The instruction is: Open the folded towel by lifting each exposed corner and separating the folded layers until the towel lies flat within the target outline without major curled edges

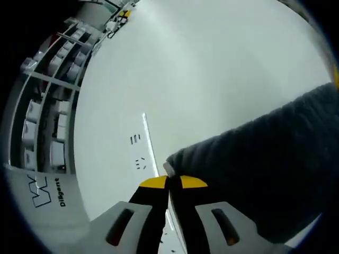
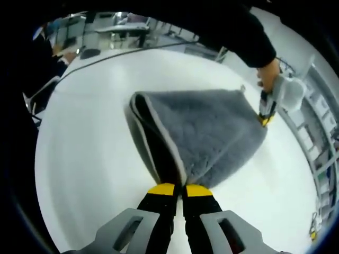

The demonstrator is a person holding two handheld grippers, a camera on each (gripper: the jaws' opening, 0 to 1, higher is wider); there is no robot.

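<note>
A grey towel [image 1: 265, 174] spreads to the right over the white table [image 1: 212, 63]. My left gripper [image 1: 168, 182] is shut on one of its corners, which pokes out just above the yellow tips. In the right gripper view the towel [image 2: 206, 132] hangs stretched between both grippers, with its folded layers and pale edge showing on the left side. My right gripper [image 2: 180, 189] is shut on its near corner. The left gripper [image 2: 264, 119], held by a hand, pinches the far corner at the upper right.
A white tape line [image 1: 148, 140] with small marks beside it runs across the table. Shelves with white bins [image 1: 47, 121] stand at the left. A person's dark sleeve [image 2: 238, 32] reaches in from above. Desks and chairs [image 2: 116, 26] stand beyond the white table [image 2: 85, 148].
</note>
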